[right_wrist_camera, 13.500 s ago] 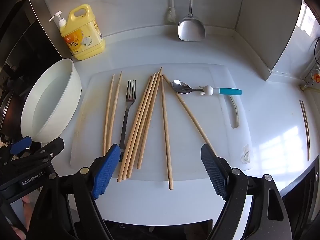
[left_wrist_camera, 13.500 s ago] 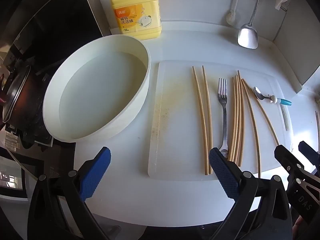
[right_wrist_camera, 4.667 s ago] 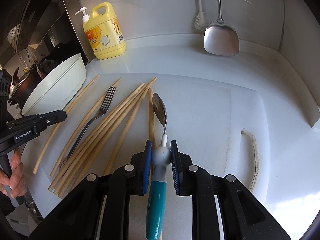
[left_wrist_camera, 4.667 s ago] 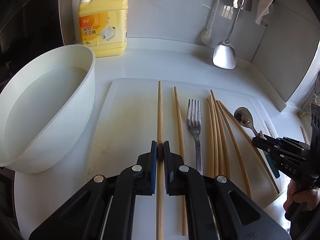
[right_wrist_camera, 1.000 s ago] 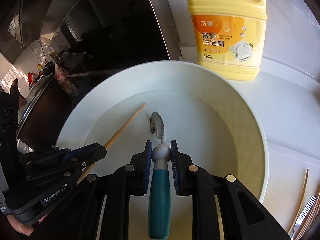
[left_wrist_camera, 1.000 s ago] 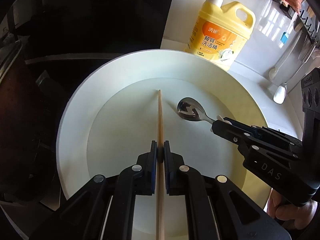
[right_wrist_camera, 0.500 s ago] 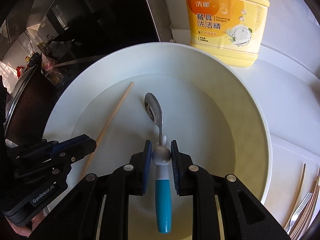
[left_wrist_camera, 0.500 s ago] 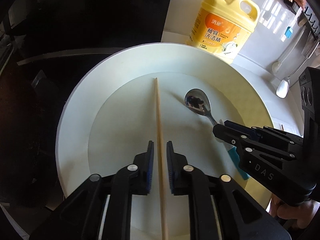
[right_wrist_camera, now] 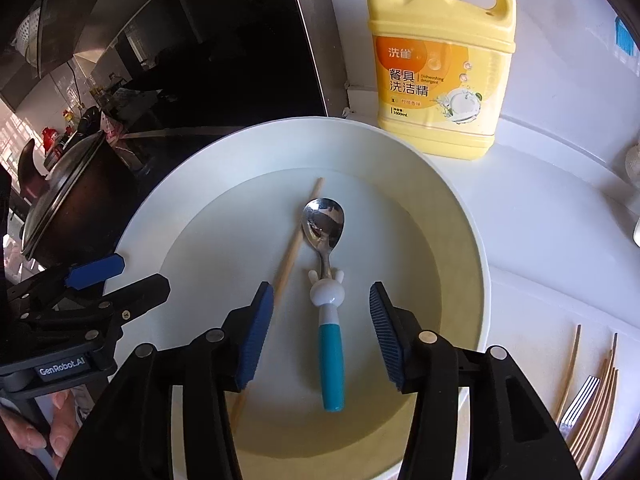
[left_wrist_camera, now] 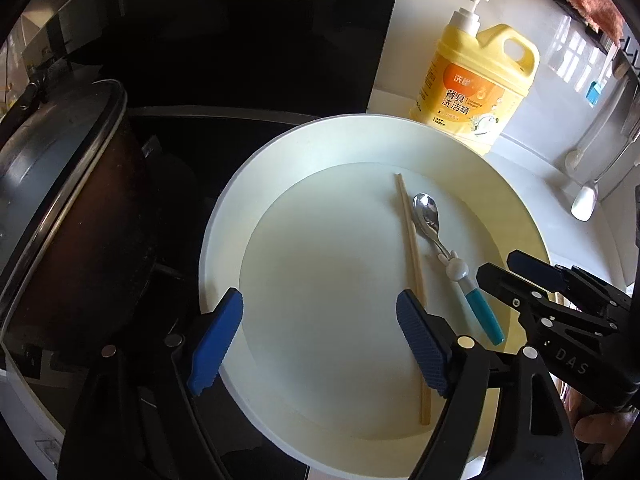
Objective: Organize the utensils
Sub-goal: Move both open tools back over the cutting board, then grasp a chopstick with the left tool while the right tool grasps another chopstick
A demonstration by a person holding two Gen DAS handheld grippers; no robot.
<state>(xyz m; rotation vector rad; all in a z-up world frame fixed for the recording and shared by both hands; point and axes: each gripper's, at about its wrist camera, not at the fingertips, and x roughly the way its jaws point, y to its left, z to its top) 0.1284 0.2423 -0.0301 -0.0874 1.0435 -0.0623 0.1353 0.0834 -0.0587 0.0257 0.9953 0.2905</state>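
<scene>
Two utensils lie free in the white basin [right_wrist_camera: 460, 216]: a chopstick [right_wrist_camera: 294, 240] and, just beside it, the teal-handled spoon [right_wrist_camera: 330, 320]. Both grippers have just been opening; the left gripper [left_wrist_camera: 320, 344] and right gripper [right_wrist_camera: 320, 332] hover with fingers spread, pinching nothing. More chopsticks [right_wrist_camera: 600, 392] and a fork [right_wrist_camera: 580, 400] wait on the tabletop [right_wrist_camera: 560, 240].

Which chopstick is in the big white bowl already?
The lone chopstick lying beside the blue-handled spoon inside the white bowl. The other chopsticks sit outside it, next to the fork on the counter.
</scene>
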